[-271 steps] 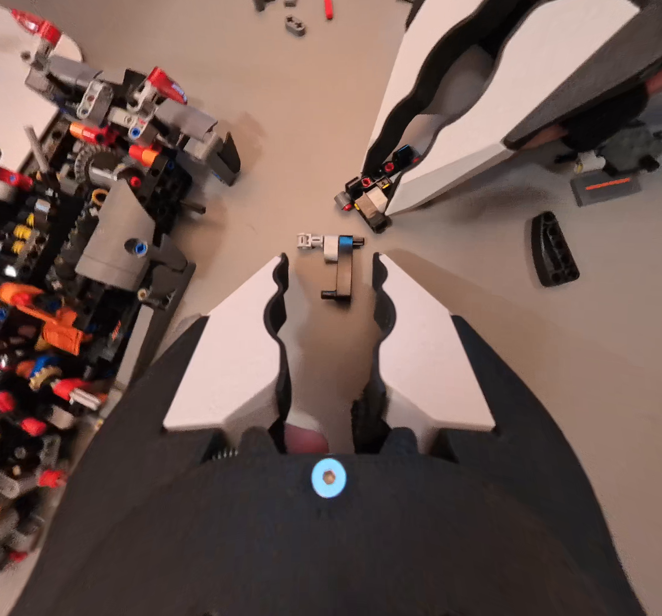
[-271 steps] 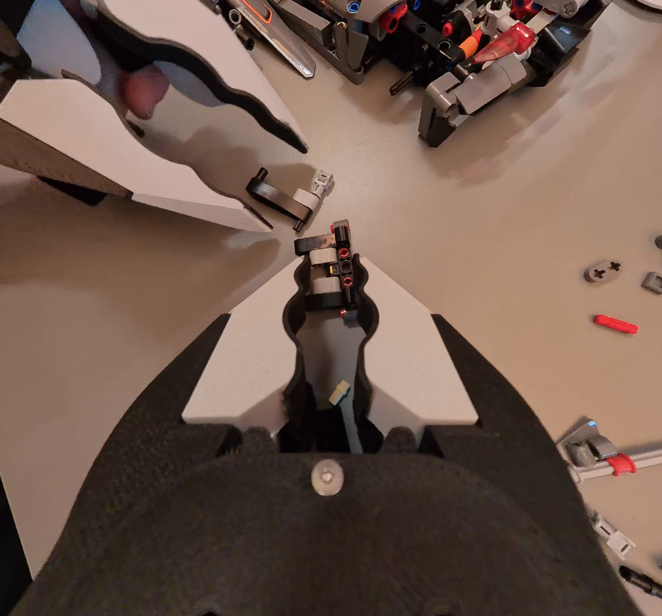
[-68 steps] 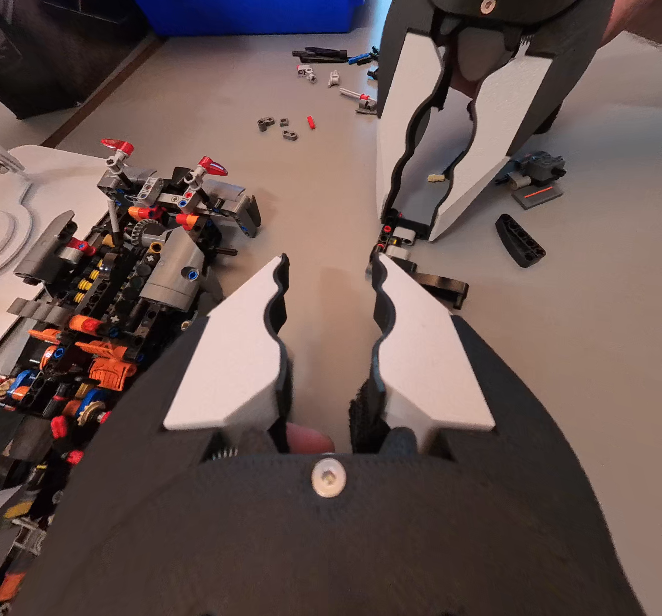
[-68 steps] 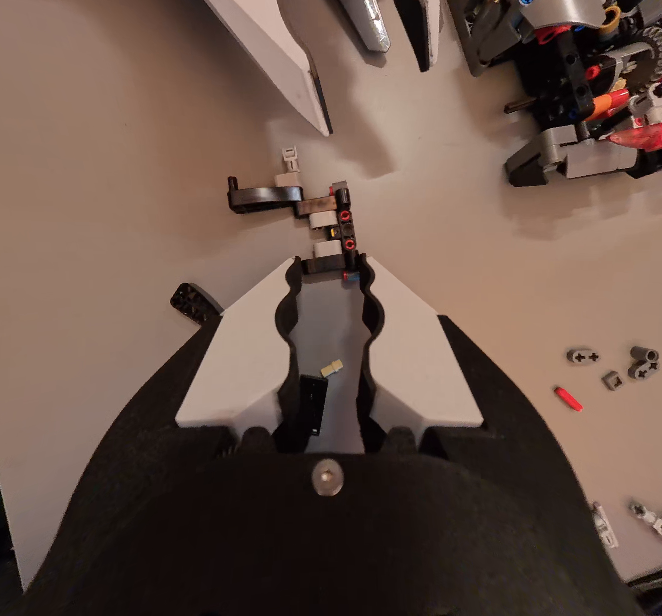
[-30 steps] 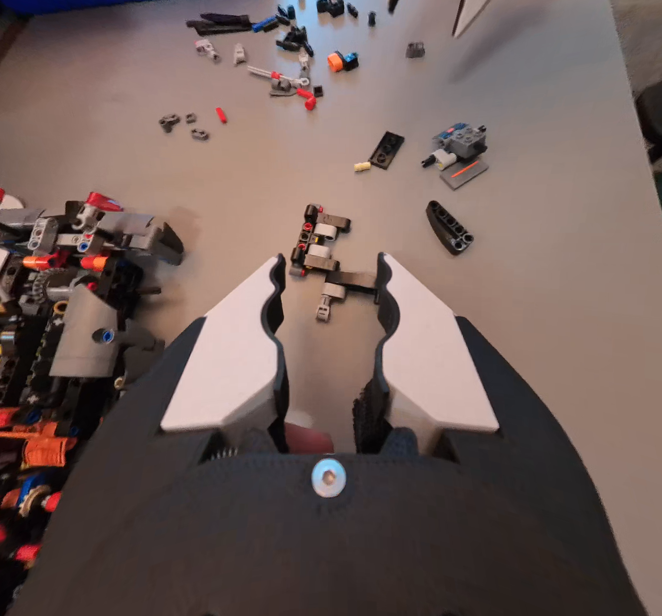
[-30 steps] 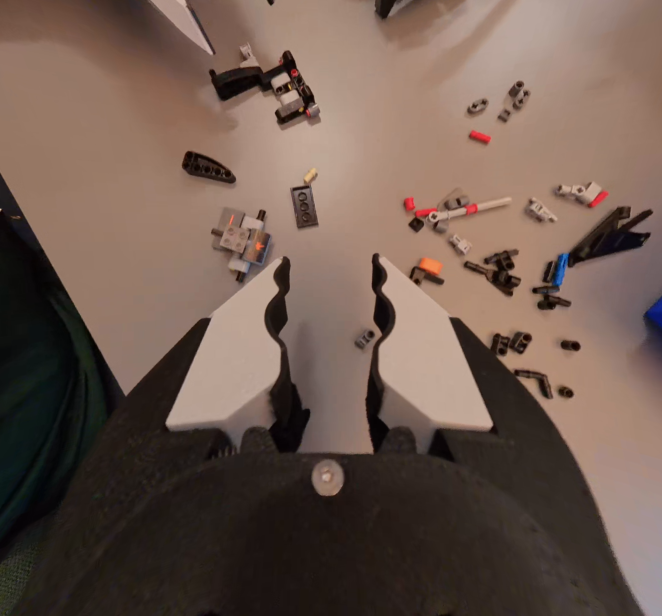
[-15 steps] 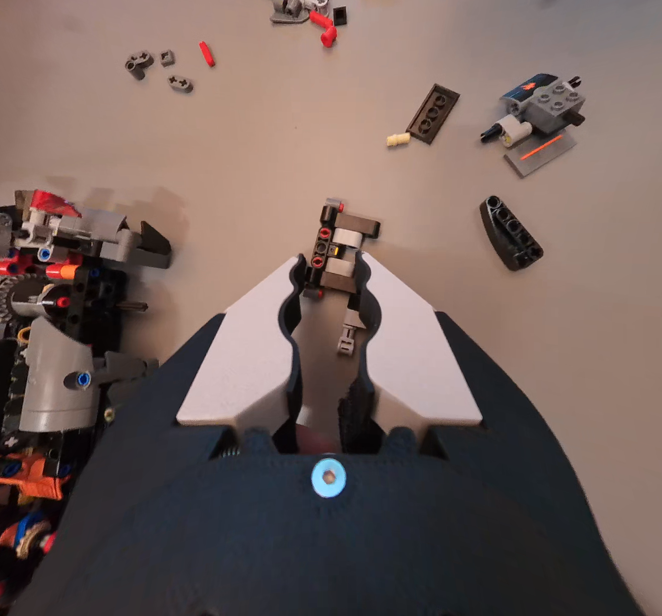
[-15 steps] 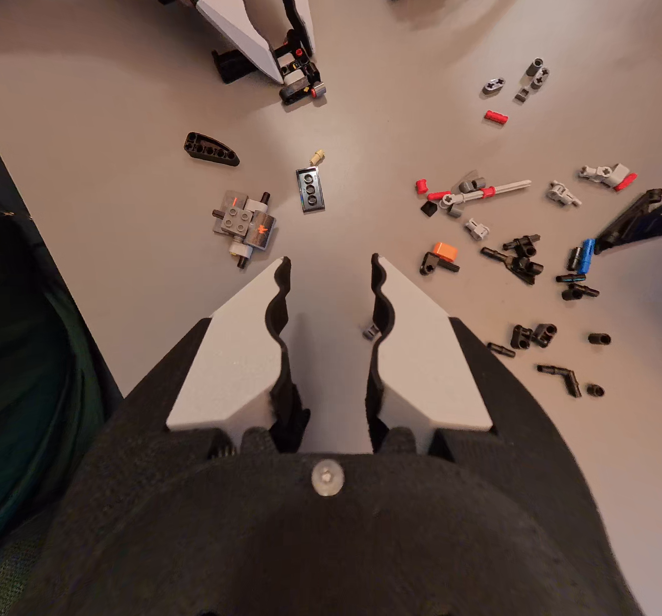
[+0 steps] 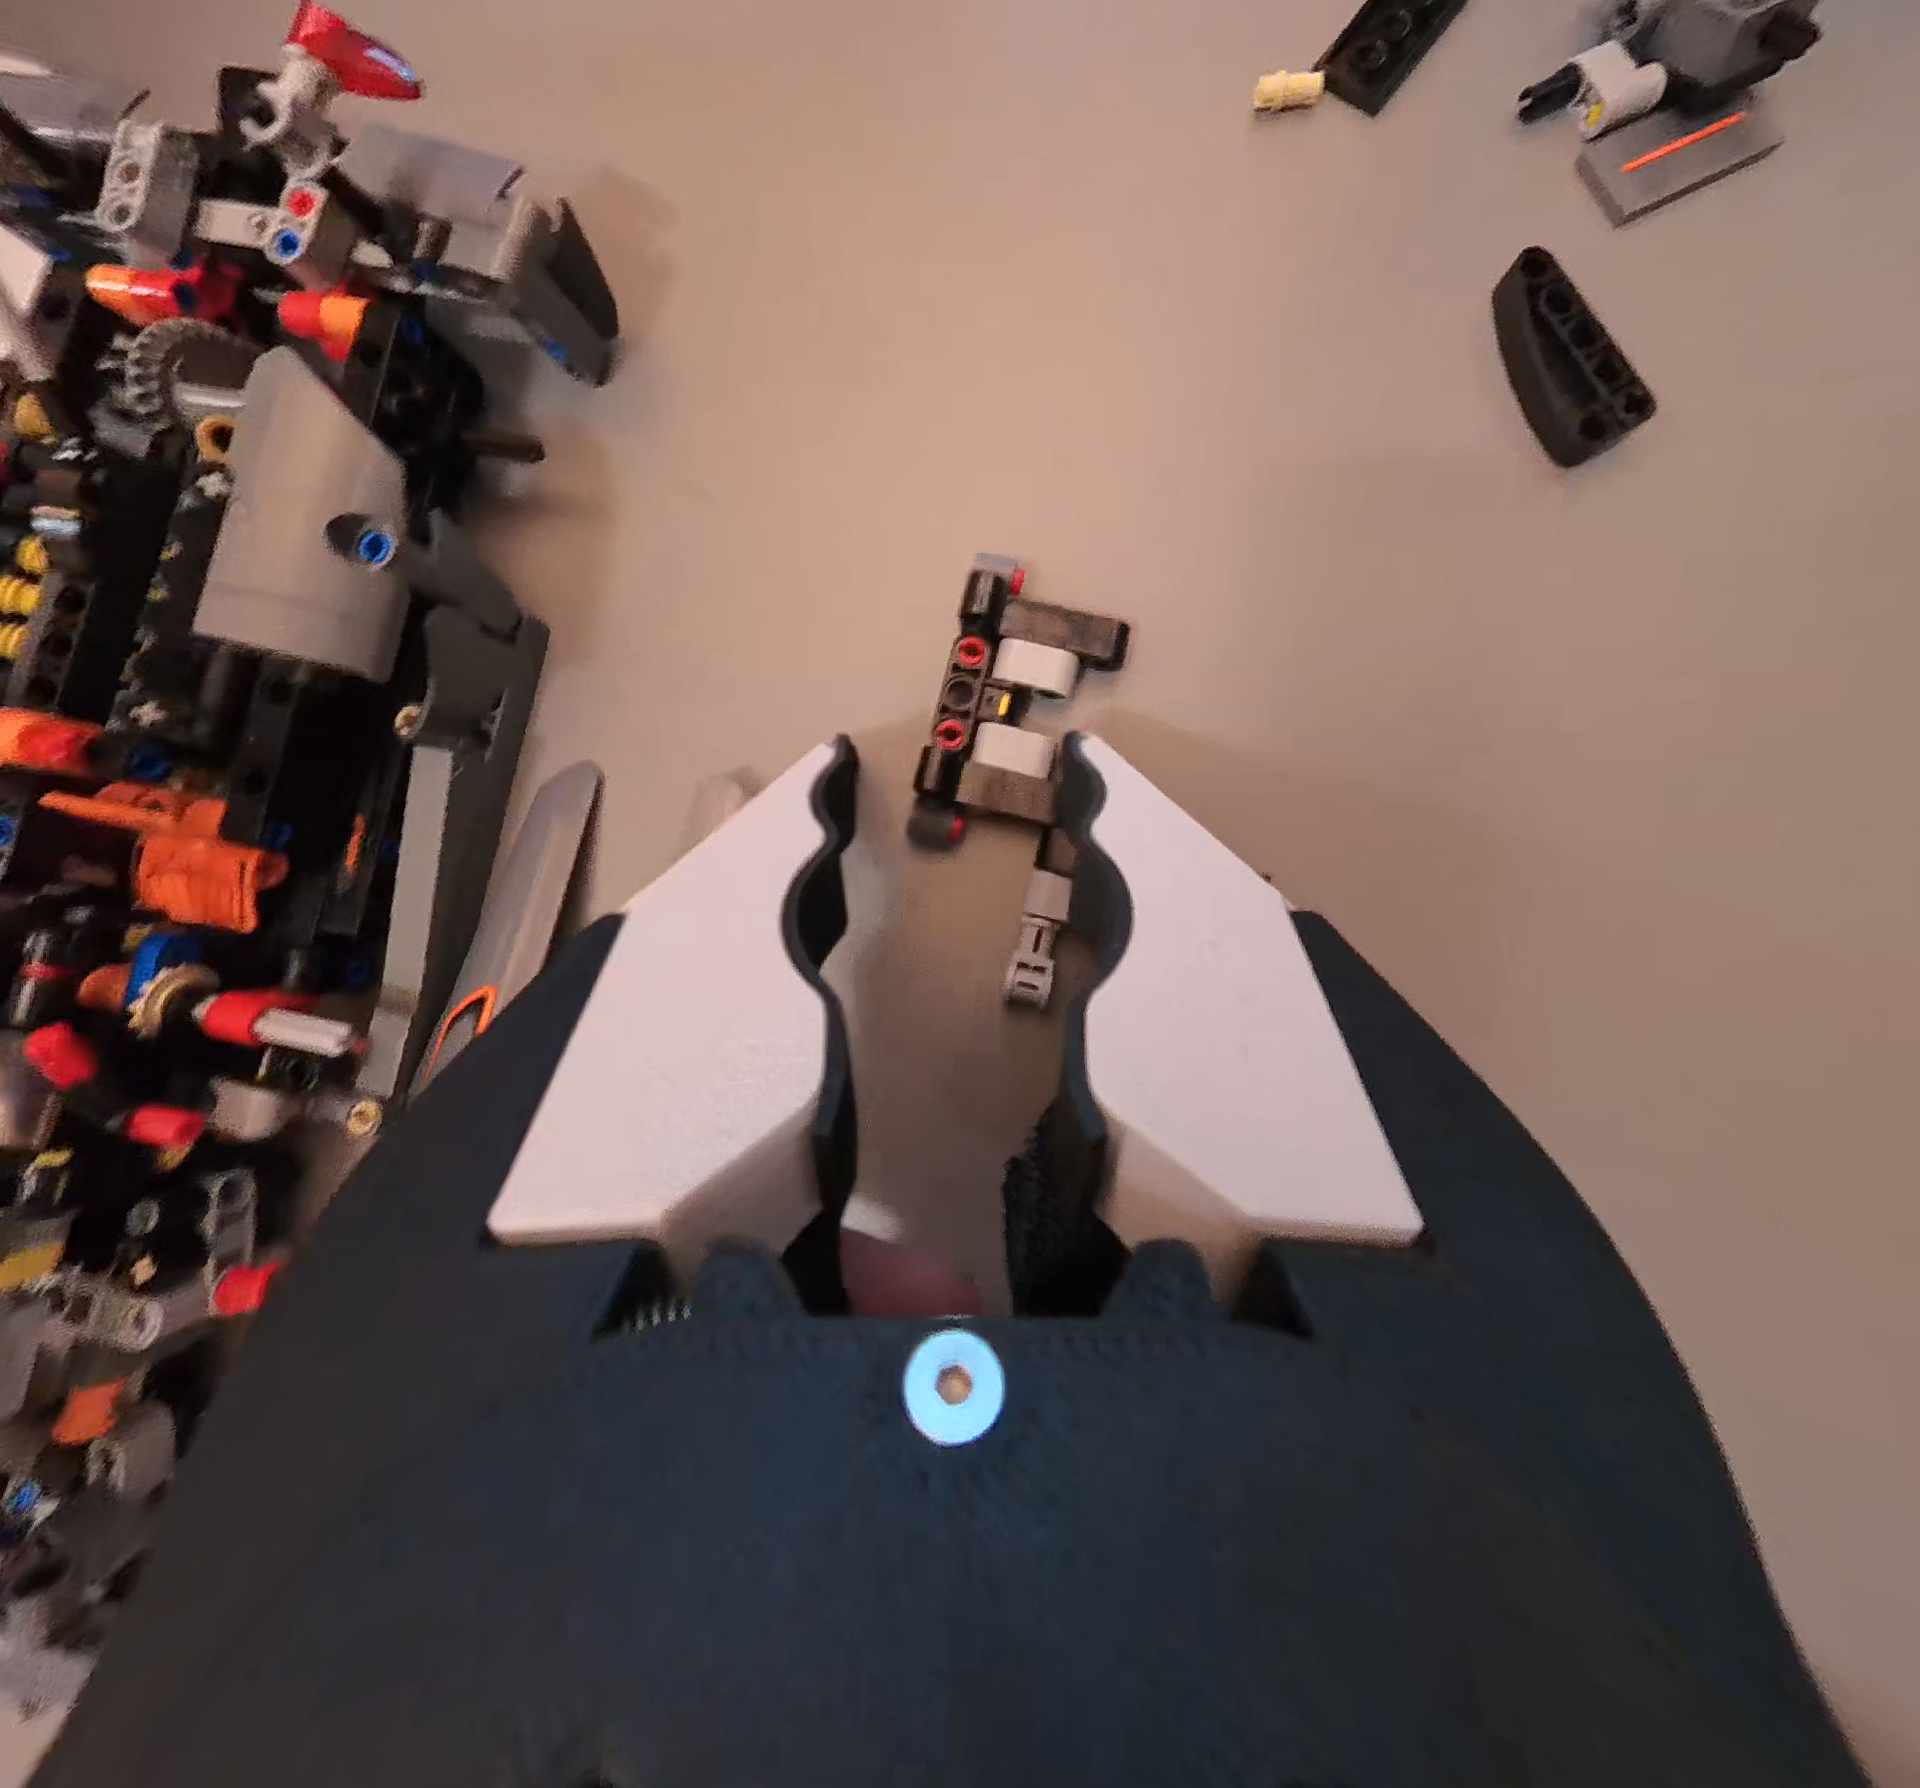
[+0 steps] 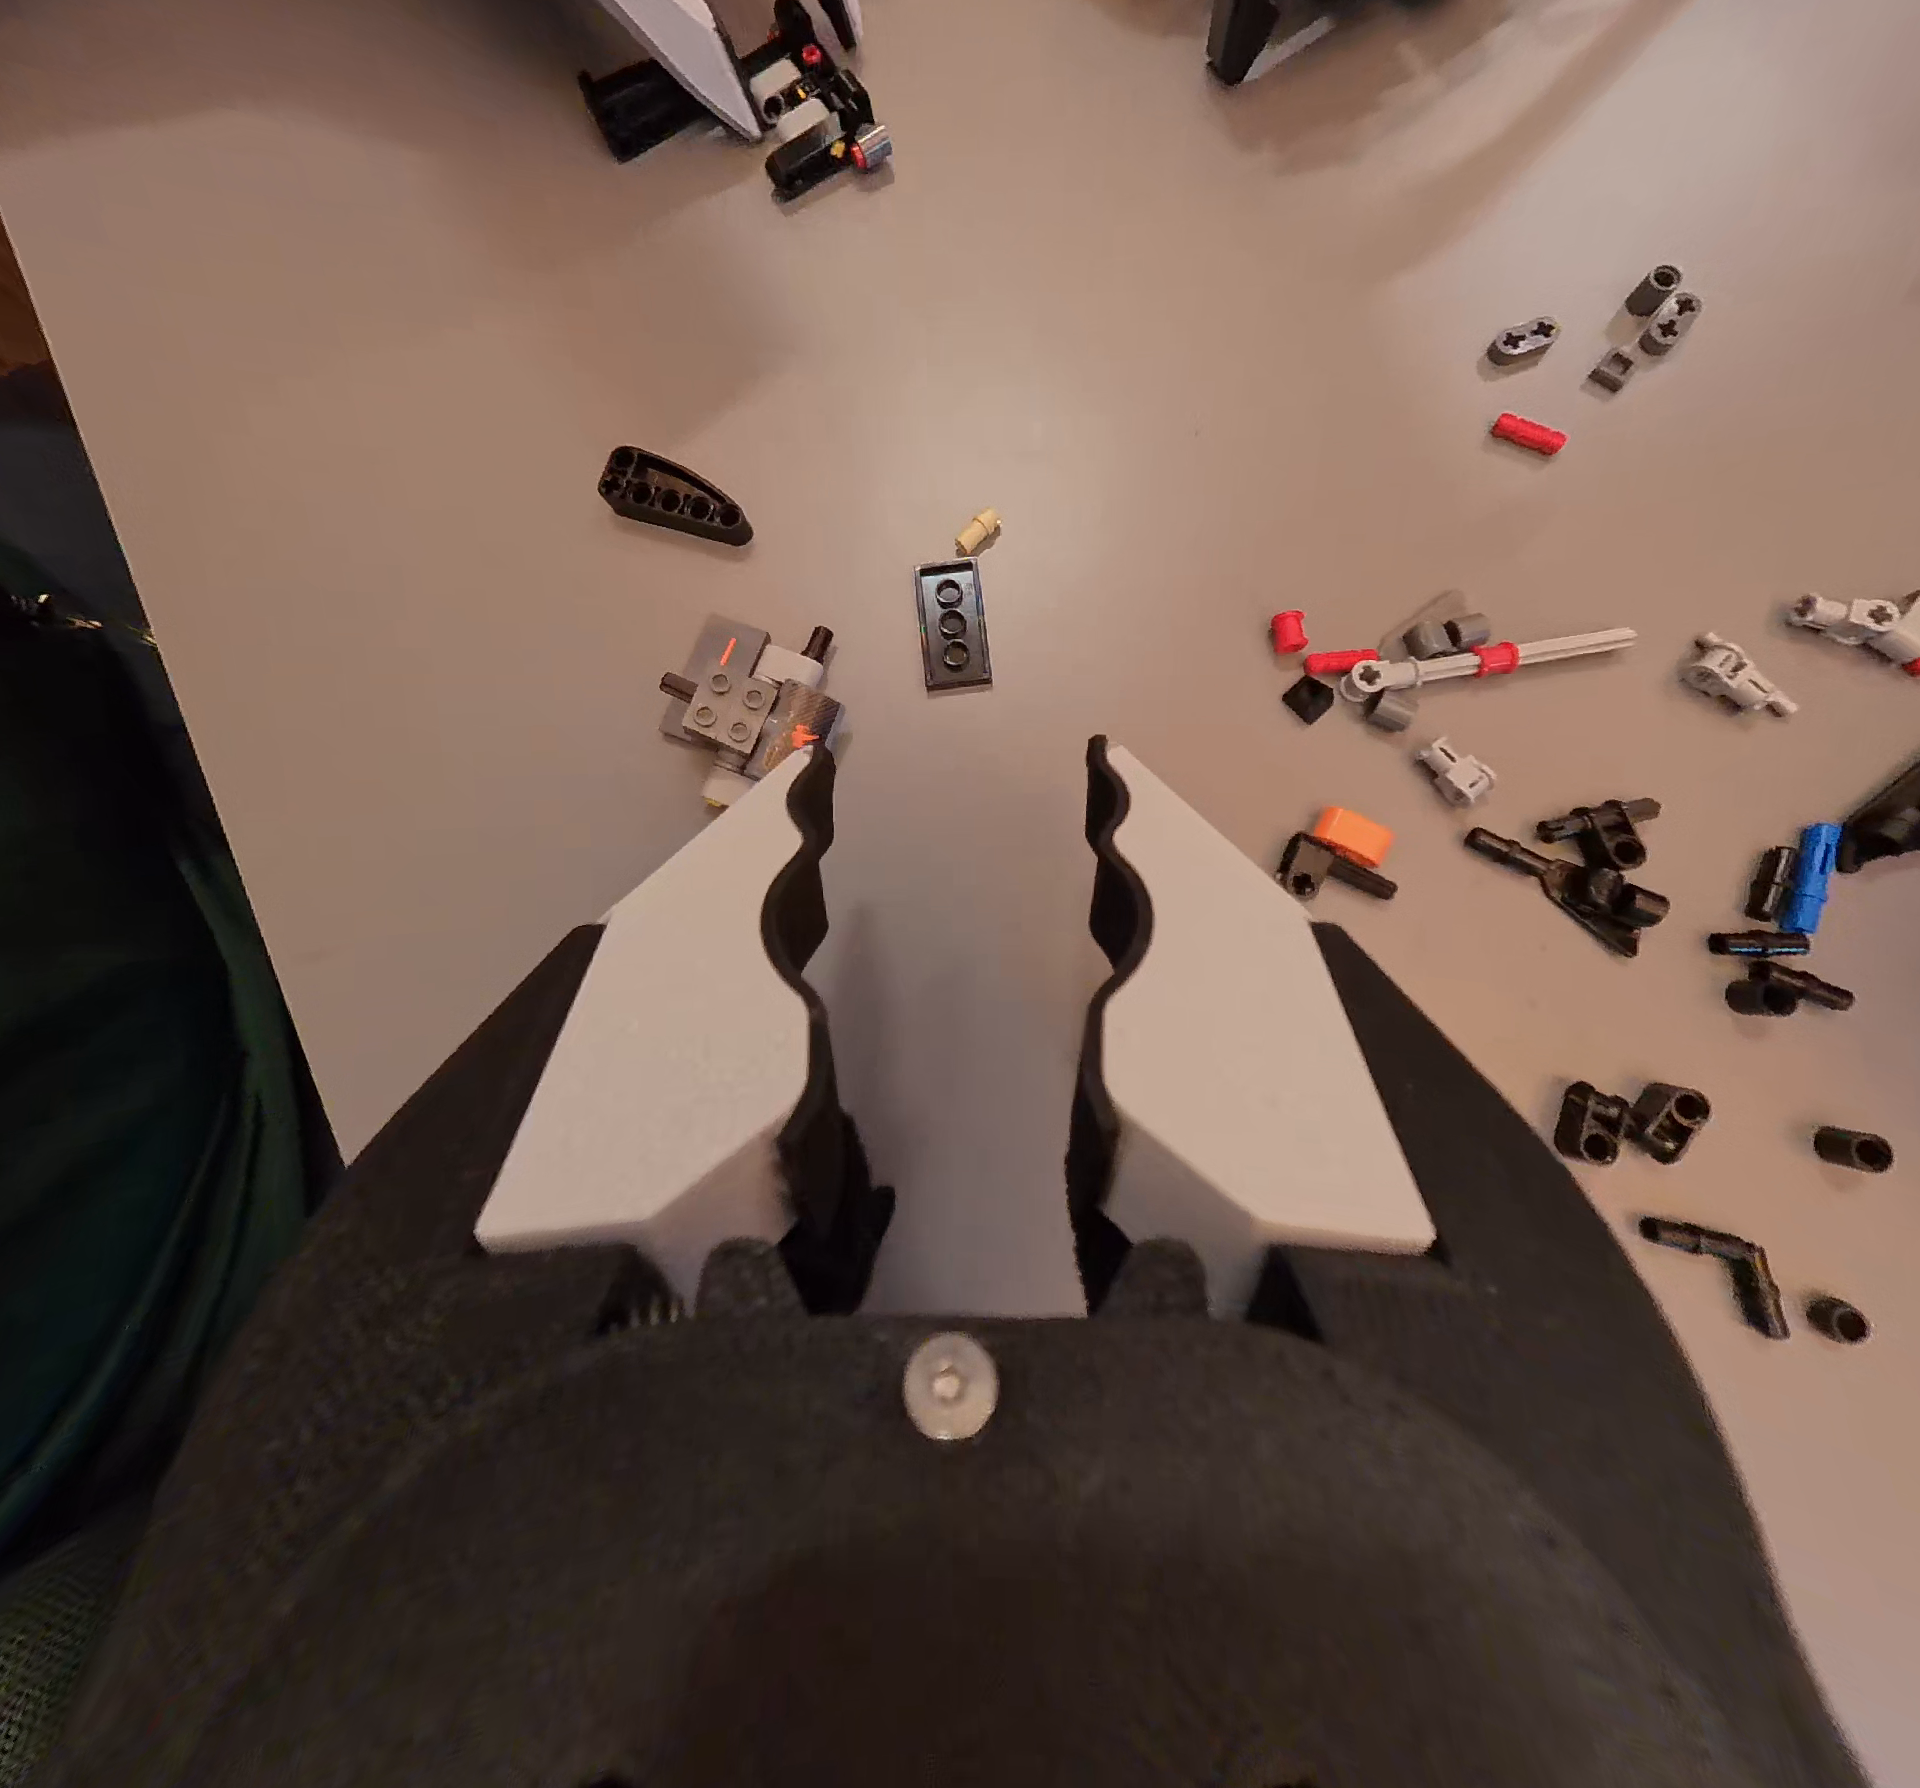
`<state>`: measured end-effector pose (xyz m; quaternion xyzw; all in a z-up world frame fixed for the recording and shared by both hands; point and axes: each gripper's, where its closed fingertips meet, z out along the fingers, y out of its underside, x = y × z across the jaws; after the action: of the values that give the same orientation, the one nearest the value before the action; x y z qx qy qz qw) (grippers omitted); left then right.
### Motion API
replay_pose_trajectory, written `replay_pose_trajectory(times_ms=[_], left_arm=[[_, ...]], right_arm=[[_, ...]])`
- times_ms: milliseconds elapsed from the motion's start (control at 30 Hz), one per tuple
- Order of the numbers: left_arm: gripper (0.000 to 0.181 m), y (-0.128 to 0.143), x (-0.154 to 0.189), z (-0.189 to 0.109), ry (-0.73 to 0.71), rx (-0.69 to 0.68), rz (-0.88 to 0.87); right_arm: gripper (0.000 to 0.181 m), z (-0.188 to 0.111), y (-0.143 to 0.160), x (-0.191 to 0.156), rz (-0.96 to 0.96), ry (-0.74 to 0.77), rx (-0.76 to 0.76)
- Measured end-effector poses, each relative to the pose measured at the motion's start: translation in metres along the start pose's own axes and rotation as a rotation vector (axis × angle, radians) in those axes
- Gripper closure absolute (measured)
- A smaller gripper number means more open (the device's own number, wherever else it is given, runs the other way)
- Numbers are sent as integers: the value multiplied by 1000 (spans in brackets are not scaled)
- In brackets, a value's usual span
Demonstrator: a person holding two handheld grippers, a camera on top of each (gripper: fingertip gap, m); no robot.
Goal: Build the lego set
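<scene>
Since half a second ago the left gripper (image 9: pixel 956 762) has drawn its fingers a little wider around the small black-and-grey lego sub-assembly (image 9: pixel 1003 699) and swung nearer the big half-built lego model (image 9: pixel 239 533), now filling the left edge of the left wrist view. The sub-assembly lies on the grey table (image 9: pixel 1195 367), its near black beam between the narrowly parted fingertips, touching the right one, with a gap on the left; whether it's clamped I cannot tell. Its grey pin connector (image 9: pixel 1034 949) trails back between the fingers. The right gripper (image 10: pixel 961 762) hovers wide and empty, well apart, over bare table. Ahead of it: grey studded block (image 10: pixel 743 699) beside its left fingertip, black three-stud plate (image 10: pixel 953 626), tan pin (image 10: pixel 977 531), black curved beam (image 10: pixel 670 497); loose pins and connectors (image 10: pixel 1579 865) scatter right.
</scene>
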<state>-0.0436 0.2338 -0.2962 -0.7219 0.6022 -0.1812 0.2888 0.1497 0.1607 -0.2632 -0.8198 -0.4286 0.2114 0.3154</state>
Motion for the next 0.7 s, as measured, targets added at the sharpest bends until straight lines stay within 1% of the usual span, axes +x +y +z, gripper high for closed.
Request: replay_pose_trajectory(times_ms=[67, 167, 300, 400, 467, 567, 633, 700], left_arm=[[138, 1, -3, -5, -15, 12, -13], [131, -8, -8, -17, -54, 69, -24], [133, -32, -4, -26, -81, 173, -3], [135, -50, 2, -18, -88, 200, 41], [135, -57, 5, -9, -75, 195, 59], [135, -62, 9, 0, -65, 187, 70], [135, -61, 10, 1, -69, 184, 69], [136, -57, 8, -1, -83, 180, 60]], right_arm=[[133, -5, 1, 4, 13, 22, 7], [134, -20, 8, 17, 49, 82, 13], [135, -47, 32, 43, 128, 197, -8], [135, -61, 50, 58, 163, 262, -42], [136, -59, 48, 57, 154, 249, -43], [136, -46, 43, 53, 116, 230, -65], [139, -38, 36, 57, 107, 239, -61], [139, -34, 30, 69, 122, 267, -70]])
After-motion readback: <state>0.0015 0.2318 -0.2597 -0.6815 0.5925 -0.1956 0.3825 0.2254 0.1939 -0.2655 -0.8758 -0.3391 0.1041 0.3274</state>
